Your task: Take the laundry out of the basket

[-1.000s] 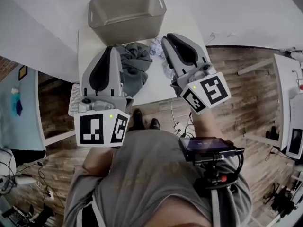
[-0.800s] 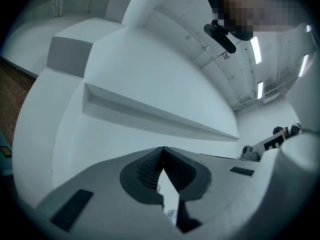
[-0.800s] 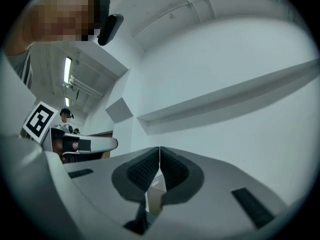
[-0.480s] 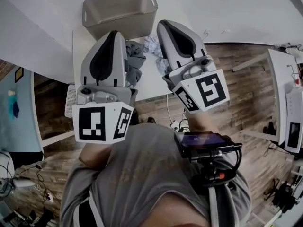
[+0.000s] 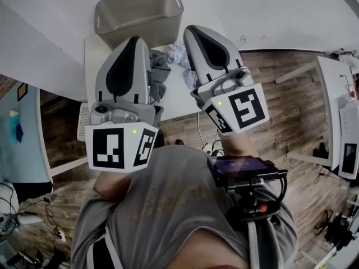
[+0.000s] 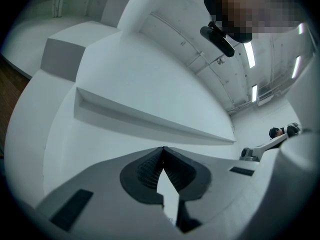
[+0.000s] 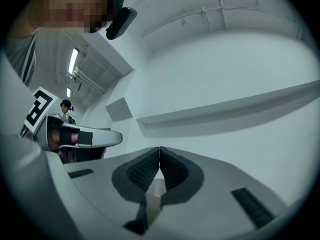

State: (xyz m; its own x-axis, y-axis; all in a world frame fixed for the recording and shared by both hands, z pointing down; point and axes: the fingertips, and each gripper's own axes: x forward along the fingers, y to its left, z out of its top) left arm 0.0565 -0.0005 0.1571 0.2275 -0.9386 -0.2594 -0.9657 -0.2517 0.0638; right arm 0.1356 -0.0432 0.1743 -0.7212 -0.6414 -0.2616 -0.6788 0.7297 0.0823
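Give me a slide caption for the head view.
Left claw and right claw, both shut, hover over grey laundry on the table beside the basket.

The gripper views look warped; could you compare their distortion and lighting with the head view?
Left gripper view: strong fisheye, dark round border, bowed ledge, glaring ceiling lights. Right gripper view: same warp, bluer tint. Head view: milder bending, soft even light.

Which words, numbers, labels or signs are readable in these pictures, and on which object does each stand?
No word or number can be read.
Left gripper: its cube bears only black-and-white square patterns.
Right gripper: its cube, the same.
Device screen at the person's chest: too dark to read.
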